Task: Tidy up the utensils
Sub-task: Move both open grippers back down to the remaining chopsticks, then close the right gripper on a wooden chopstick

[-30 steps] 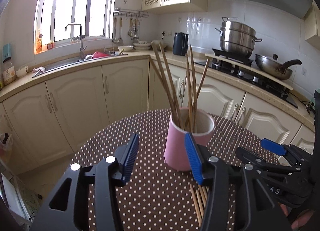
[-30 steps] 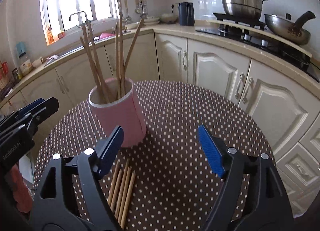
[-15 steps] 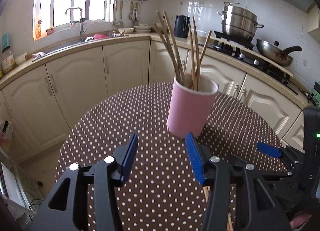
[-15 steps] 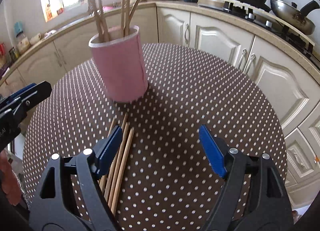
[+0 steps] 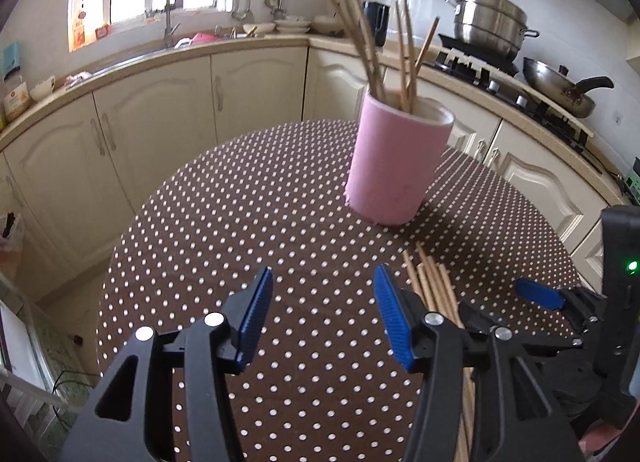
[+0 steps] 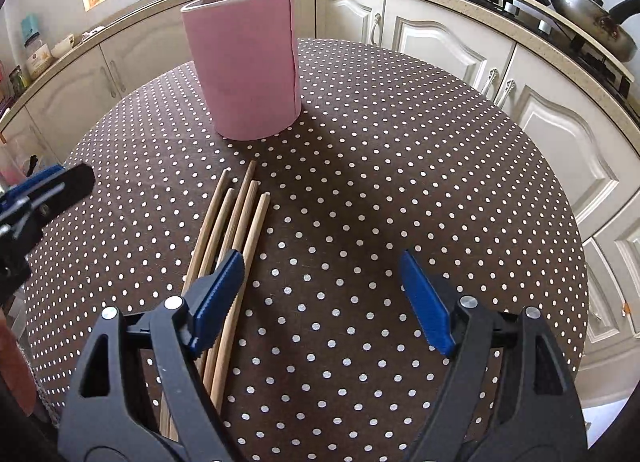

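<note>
A pink holder (image 5: 394, 161) stands on the round dotted table (image 5: 260, 221) with several wooden chopsticks (image 5: 372, 41) upright in it; it also shows in the right wrist view (image 6: 248, 65). Several loose chopsticks (image 6: 236, 229) lie flat on the table in front of the holder, also in the left wrist view (image 5: 434, 286). My left gripper (image 5: 322, 314) is open and empty, above the table left of the loose chopsticks. My right gripper (image 6: 322, 294) is open and empty, its left finger (image 6: 216, 294) over the loose chopsticks.
Cream cabinets and a counter curve behind the table. A sink and tap (image 5: 160, 17) are at the back left. A steel pot (image 5: 490, 25) and a wok (image 5: 560, 87) sit on the stove at the right. The table edge (image 6: 576, 242) drops off at the right.
Both grippers have pulled back from the pink holder and tilted down. The loose chopsticks have come into fuller view under the right gripper. Both stayed open.
</note>
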A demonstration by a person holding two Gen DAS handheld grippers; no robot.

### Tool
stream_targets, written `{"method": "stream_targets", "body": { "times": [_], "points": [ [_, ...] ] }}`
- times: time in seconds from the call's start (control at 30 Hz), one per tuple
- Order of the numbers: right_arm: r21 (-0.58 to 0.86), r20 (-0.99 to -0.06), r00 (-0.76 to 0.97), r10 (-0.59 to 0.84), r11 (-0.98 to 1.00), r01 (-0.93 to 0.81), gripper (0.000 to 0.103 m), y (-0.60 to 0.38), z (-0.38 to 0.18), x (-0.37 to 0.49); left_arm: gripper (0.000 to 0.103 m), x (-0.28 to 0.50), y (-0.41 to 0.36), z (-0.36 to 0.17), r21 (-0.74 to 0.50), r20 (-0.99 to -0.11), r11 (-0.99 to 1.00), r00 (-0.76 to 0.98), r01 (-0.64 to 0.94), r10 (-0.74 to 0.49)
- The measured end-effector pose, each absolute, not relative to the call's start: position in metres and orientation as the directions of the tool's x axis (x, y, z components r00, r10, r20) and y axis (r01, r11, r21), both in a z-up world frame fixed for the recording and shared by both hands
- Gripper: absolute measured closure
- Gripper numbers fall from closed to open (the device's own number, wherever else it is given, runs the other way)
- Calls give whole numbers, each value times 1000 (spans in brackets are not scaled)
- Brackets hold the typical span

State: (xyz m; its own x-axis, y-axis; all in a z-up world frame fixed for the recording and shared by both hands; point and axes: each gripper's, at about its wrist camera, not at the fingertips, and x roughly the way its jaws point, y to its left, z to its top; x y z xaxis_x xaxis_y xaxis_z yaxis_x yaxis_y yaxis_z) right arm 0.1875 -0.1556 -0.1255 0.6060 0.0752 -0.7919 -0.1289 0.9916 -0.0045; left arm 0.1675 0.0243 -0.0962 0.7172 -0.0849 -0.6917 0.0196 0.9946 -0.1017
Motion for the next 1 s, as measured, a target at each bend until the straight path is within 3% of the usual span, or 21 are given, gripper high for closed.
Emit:
{"method": "stream_targets", "body": {
  "times": [0.17,0.4,0.63,0.67,0.7,0.73,0.8,1.0],
  "points": [
    [-32,-793,608,47,993,-117,23,-150,-125,184,43,169,28,-102,-97,-710,995,701,-5,-66],
    [-116,-805,593,-33,988,-102,22,-126,-125,175,43,172,29,-108,-90,-730,996,681,-14,-56],
    [-43,-814,580,21,994,-96,24,-133,-129,179,43,171,31,-108,-85,-731,996,681,-11,-54],
    [-7,-812,580,65,993,-121,39,-134,-128,179,43,171,31,-109,-85,-733,996,678,-11,-56],
    [-12,-805,589,64,992,-124,66,-133,-126,178,43,171,30,-109,-86,-734,996,676,-10,-57],
    [-30,-799,600,47,992,-118,80,-132,-125,177,43,171,29,-110,-86,-738,996,672,-7,-59],
    [-20,-793,605,69,990,-139,93,-133,-125,177,43,169,28,-111,-84,-743,996,667,-8,-58],
    [58,-783,608,131,989,-138,95,-146,-123,176,42,167,16,-111,-86,-748,996,659,16,-75]
  ]
}}
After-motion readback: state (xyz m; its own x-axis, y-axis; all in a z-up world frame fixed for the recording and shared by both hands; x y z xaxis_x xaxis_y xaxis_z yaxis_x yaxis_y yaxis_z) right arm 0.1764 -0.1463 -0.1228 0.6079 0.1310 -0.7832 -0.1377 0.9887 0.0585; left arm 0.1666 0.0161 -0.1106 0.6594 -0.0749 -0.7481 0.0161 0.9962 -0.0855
